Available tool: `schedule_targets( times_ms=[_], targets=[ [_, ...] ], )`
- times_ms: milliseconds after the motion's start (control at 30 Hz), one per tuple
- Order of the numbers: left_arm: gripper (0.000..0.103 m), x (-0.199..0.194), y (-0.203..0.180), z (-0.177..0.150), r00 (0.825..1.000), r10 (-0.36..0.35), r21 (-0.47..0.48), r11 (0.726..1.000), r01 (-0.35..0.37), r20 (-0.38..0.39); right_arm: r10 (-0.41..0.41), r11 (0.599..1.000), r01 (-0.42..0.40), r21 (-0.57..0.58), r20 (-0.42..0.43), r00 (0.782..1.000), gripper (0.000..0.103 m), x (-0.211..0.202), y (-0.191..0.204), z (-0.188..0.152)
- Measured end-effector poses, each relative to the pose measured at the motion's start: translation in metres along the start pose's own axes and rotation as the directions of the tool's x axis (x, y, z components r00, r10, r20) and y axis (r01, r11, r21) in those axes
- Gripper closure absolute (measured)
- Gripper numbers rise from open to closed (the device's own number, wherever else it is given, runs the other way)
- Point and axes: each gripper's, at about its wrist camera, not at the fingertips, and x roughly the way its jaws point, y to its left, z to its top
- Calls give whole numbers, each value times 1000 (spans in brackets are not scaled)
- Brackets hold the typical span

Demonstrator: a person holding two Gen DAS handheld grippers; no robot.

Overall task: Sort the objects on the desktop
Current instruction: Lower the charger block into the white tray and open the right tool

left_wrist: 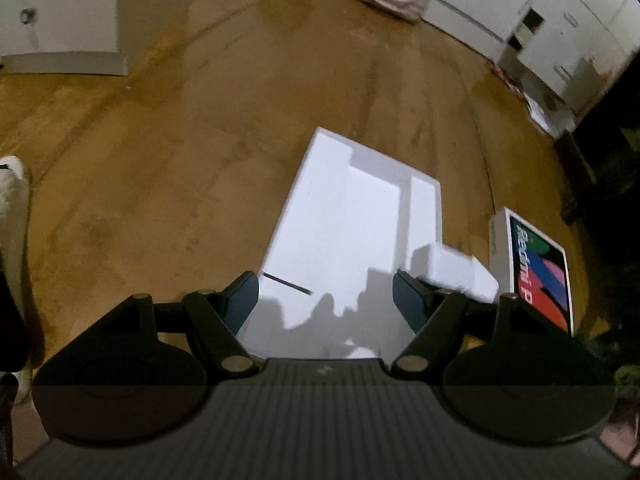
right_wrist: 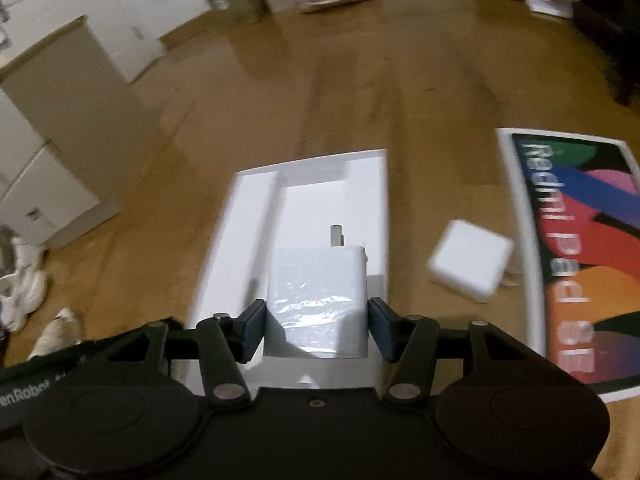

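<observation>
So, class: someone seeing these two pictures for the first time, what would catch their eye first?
Probably the bright white open box tray on the brown wooden floor, with the right tool holding a white charger over it. Next, the colourful Redmi Pad lid lying to its right, and a small white block between tray and lid.

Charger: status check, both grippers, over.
Right gripper shut on wrapped charger, above open white tray. Left gripper open, empty, over same tray. Small white box loose on floor beside tablet box; path clear.
</observation>
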Motion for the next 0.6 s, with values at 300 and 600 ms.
schedule_targets(
  times_ms=[300, 600],
  targets=[
    [30, 3, 15, 1, 1000, -7, -37, 999, 7, 1, 15, 999, -17, -35, -47, 999, 42, 26, 20, -14],
    [30, 10, 22, 0, 1000, -1, -49, 999, 1, -11, -67, 990, 56, -131, -80, 994, 42, 48, 35, -27]
  ],
)
